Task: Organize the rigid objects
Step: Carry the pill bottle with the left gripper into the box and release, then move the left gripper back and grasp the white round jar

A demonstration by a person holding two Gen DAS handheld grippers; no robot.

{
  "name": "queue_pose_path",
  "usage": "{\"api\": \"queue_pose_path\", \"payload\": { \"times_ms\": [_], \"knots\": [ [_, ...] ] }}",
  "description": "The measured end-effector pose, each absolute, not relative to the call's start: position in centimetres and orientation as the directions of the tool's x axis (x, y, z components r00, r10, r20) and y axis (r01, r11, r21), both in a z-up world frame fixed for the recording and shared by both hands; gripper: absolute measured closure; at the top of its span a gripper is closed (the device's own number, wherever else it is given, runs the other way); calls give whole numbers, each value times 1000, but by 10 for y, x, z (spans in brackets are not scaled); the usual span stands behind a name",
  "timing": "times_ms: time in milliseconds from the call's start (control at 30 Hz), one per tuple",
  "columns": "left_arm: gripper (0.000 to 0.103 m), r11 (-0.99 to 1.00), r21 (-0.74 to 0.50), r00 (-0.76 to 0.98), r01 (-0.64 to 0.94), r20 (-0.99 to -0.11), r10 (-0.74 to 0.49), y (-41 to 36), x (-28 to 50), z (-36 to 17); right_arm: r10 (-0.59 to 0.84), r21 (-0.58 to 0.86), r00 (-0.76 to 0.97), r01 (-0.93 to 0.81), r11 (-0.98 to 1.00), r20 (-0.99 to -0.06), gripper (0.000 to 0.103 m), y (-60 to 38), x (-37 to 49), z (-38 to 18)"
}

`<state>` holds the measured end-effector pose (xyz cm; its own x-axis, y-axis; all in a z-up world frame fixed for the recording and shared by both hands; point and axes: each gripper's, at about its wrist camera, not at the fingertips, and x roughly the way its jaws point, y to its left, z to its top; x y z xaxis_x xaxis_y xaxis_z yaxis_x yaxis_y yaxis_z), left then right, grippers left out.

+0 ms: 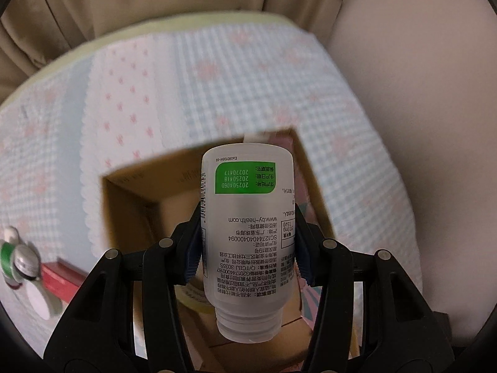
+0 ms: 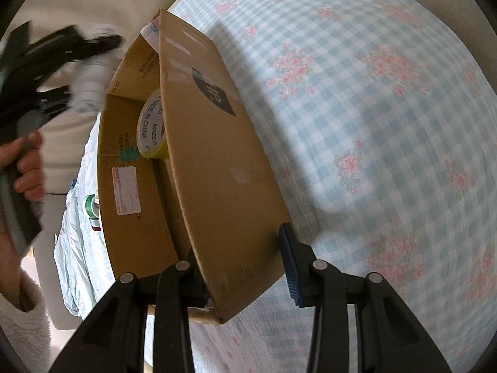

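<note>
Item one: a translucent white plastic bottle (image 1: 248, 223) with a green label panel and black print, clamped in the jaws of the left gripper (image 1: 247, 242). The blue pads press its two sides; its threaded neck points toward the camera and its base away. It hangs over the open top of a brown cardboard box (image 1: 130, 192). In the right wrist view the same bottle appears as a blurred white shape at the upper left of the box.

Item two: the brown cardboard box, standing on a surface covered by a light blue checked cloth with pink flowers (image 2: 357, 108). Inside it lies a roll of yellowish tape (image 2: 152, 127) with printed lettering on its core, leaning against the inner wall.

Item three: the right gripper (image 2: 245, 267), its jaws closed on the upright side wall of the box, one finger inside and the blue pad (image 2: 290, 267) outside.

Item four: small objects on the cloth beside the box, among them a green-and-white roll (image 1: 7, 258) and a red flat piece (image 1: 59, 276); blurred.

Item five: a person's hand (image 2: 26, 168) gripping the left gripper's handle.
</note>
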<state>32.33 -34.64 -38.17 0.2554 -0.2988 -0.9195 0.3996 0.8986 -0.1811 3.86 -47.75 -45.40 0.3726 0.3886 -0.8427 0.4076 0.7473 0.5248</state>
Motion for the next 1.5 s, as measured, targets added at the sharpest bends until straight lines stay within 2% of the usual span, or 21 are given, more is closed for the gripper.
{"api": "queue_pose_path", "payload": {
  "times_ms": [267, 300, 333, 367, 400, 1000, 1300, 1500],
  "knots": [
    [56, 897, -156, 172, 413, -954, -245, -365, 308, -412, 393, 527, 370, 404, 748, -842, 68, -478, 40, -455],
    [44, 896, -140, 184, 422, -954, -236, -367, 305, -408, 392, 525, 370, 401, 750, -842, 68, -479, 40, -454],
    [26, 895, -117, 204, 431, -953, -223, -368, 302, -402, 393, 525, 369, 399, 752, -843, 68, -478, 40, -454],
    [2, 892, -104, 217, 439, -952, -217, -369, 299, -399, 392, 523, 367, 400, 753, -844, 69, -478, 40, -455],
    [0, 890, -98, 228, 445, -949, -219, -369, 298, -395, 391, 523, 368, 400, 752, -844, 69, -478, 40, -454],
    [0, 907, -138, 265, 398, -929, -258, -303, 285, -350, 389, 518, 362, 398, 757, -847, 70, -478, 41, -455],
    [0, 910, -145, 335, 388, -898, -285, -248, 276, -289, 395, 520, 358, 388, 761, -846, 70, -479, 40, -455],
    [0, 939, -130, 471, 318, -838, -276, -164, 252, -239, 385, 504, 347, 382, 775, -855, 70, -475, 42, -454]
  ]
}}
